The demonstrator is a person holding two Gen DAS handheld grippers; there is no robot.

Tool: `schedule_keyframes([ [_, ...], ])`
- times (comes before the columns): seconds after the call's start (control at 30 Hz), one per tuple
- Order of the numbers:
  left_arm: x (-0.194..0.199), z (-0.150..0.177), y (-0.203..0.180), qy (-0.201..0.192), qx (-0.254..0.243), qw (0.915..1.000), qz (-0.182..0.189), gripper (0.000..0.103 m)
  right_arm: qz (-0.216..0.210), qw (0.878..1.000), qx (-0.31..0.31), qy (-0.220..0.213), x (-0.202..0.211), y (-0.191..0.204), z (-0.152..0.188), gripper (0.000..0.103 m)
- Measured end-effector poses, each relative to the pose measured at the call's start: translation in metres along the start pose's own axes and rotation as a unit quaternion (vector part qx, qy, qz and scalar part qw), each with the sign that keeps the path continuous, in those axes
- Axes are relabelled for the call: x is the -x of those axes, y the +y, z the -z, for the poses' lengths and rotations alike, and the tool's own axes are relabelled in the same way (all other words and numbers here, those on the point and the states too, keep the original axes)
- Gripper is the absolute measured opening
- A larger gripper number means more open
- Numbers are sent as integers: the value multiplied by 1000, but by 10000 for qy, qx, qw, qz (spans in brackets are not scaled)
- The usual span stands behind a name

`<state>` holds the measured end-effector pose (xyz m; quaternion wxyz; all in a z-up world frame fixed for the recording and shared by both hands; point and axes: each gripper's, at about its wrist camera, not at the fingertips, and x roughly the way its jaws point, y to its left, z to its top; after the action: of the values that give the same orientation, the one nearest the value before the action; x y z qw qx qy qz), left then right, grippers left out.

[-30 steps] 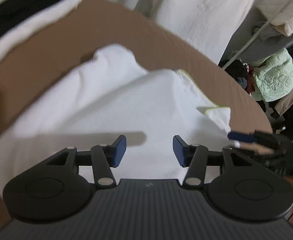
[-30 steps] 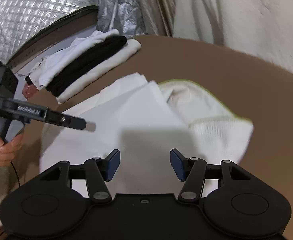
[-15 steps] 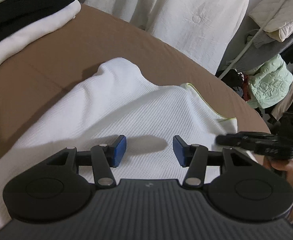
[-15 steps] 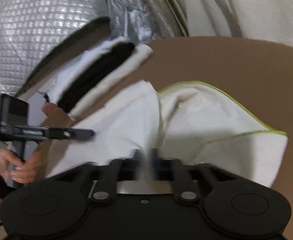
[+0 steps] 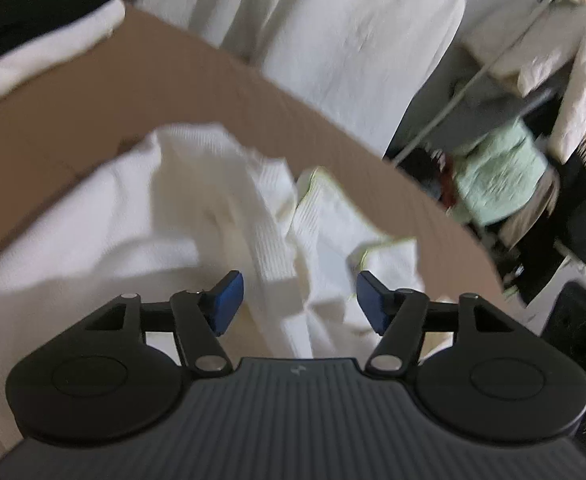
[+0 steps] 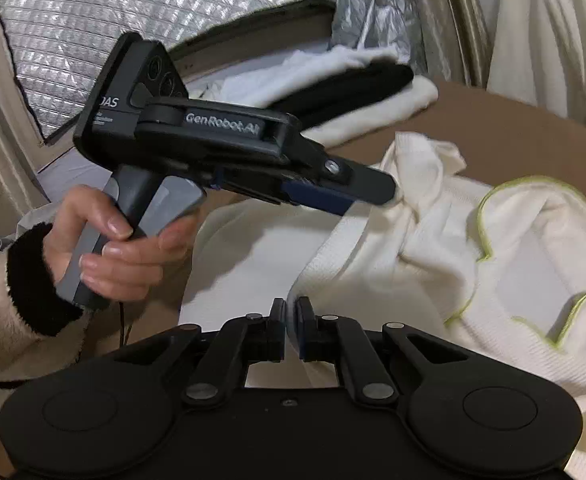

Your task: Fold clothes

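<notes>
Our right gripper (image 6: pixel 291 322) has just pinched a raised fold of the white knit garment (image 6: pixel 433 240), its jaws now pressed together on the cloth, where a second ago they stood apart above it lying flat. Our left gripper (image 5: pixel 299 300) has just been opening wider, its blue pads (image 5: pixel 227 298) spread with a ridge of cloth between them, unpinched. The garment lies bunched on the brown table (image 5: pixel 73 132), so we judge the fold begun. Our left hand (image 6: pixel 113 248) holds its tool pointing down over the sleeve.
</notes>
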<state>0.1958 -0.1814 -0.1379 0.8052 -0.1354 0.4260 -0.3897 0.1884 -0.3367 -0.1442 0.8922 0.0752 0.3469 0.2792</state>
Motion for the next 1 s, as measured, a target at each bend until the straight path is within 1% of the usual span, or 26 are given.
schedule_keyframes([
  [0.03, -4, 2, 0, 59, -24, 9999, -136, 52, -45, 10000, -22, -13, 1, 0, 0, 10],
  [0.07, -7, 3, 0, 111, -59, 9995, -281, 37, -116, 9999, -30, -4, 3, 0, 1, 12],
  [0.1, -9, 4, 0, 159, -103, 9989, -434, 8, -147, 9999, -62, -2, 7, -2, 2, 15],
  [0.13, -11, 5, 0, 206, -146, 9980, -586, 4, -92, 9998, -152, -31, 11, -4, 2, 19],
  [0.2, -11, 5, 2, 230, -95, 9975, -661, 3, 68, 9987, -465, -213, 21, -17, 4, 30],
  [0.3, -8, 5, 2, 306, -34, 9970, -709, 3, 303, 9918, -1058, -649, 33, -37, 0, 31],
  [0.37, -5, 5, 1, 358, 18, 9967, -727, 3, 394, 9837, -1499, -907, 39, -53, -4, 36],
  [0.4, -2, 5, 3, 364, 94, 9969, -692, 3, 474, 9803, -1648, -977, 39, -61, -8, 48],
  [0.43, 1, 6, 4, 372, 190, 9970, -655, 3, 559, 9787, -1737, -943, 33, -68, -13, 63],
  [0.47, 5, 7, 6, 361, 281, 9970, -617, 3, 629, 9769, -1875, -809, 24, -75, -17, 68],
  [0.53, 11, 8, 9, 323, 351, 9972, -584, 3, 759, 9713, -2201, -484, 5, -89, -21, 68],
  [0.57, 12, 9, 9, 316, 309, 9970, -628, 3, 824, 9677, -2363, -321, -5, -95, -23, 68],
  [0.6, 11, 9, 8, 312, 249, 9969, -672, 3, 838, 9639, -2514, -256, -13, -99, -19, 62],
  [0.63, 10, 10, 7, 311, 188, 9968, -708, 3, 842, 9648, -2469, -322, -17, -97, -12, 33],
  [0.67, 8, 10, 6, 310, 127, 9967, -744, 3, 851, 9675, -2342, -426, -19, -93, -6, 20],
  [0.7, 7, 11, 4, 309, 66, 9965, -780, 3, 1006, 9732, -2002, -514, -17, -81, -4, 18],
  [0.77, 4, 11, 3, 302, -12, 9961, -828, 3, 1431, 9809, -1130, -677, -11, -51, -5, 18],
  [0.8, 3, 12, 3, 295, -41, 9959, -850, 3, 1460, 9842, -764, -650, -8, -37, -5, 18],
  [0.87, 3, 11, 3, 268, -44, 9960, -854, 3, 1363, 9893, -92, -506, -3, -11, -4, 18],
  [0.9, 4, 11, 3, 253, -6, 9962, -835, 3, 1194, 9918, -84, -452, -1, -6, -2, 19],
  [0.93, 5, 10, 4, 230, 29, 9965, -807, 3, 975, 9942, -215, -405, 1, -5, 1, 23],
  [0.97, 6, 9, 5, 206, 57, 9967, -783, 3, 764, 9946, -500, -487, 5, -10, 2, 24],
  [1.0, 7, 9, 6, 185, 86, 9969, -763, 3, 540, 9926, -882, -637, 9, -21, 3, 28],
])
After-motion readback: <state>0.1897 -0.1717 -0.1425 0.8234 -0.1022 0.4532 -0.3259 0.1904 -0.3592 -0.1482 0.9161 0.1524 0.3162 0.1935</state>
